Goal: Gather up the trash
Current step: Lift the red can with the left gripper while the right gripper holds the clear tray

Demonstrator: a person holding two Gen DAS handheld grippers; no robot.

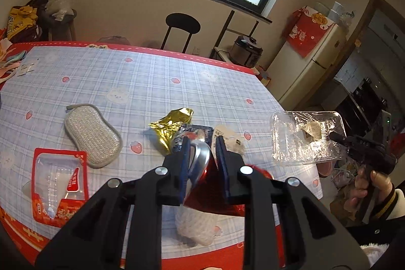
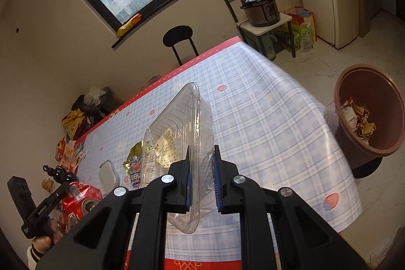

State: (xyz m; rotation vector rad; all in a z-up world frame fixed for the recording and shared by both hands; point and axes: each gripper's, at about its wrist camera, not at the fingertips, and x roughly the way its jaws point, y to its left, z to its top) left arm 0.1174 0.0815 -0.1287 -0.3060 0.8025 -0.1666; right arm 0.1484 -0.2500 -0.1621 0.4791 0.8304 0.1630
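The left gripper (image 1: 202, 143) is closed on a crushed red can (image 1: 205, 168); the blue pads press its two sides and the can's silver end sticks out between the fingertips. Just ahead of these fingers, on the checked tablecloth (image 1: 152, 82), lie a gold wrapper (image 1: 169, 125) and a blue printed packet (image 1: 195, 133). To the left of the fingers rests a grey sponge pad (image 1: 92, 134), and nearer, at the table's near edge, a red pouch with a clear window (image 1: 59, 184). Beyond the wrappers the cloth is bare up to the far red edge.

The right gripper (image 2: 201, 176) holds a clear plastic tray (image 2: 177, 138) by its rim, the fingers nearly shut on the thin wall, and the tray stands up tilted above the table. To the right of these fingers the tablecloth (image 2: 265, 118) falls over the table's edge, and past it on the floor stands a brown bin (image 2: 367, 92) with crumpled wrappers inside. The cloth ahead of and to the right of the tray is free.
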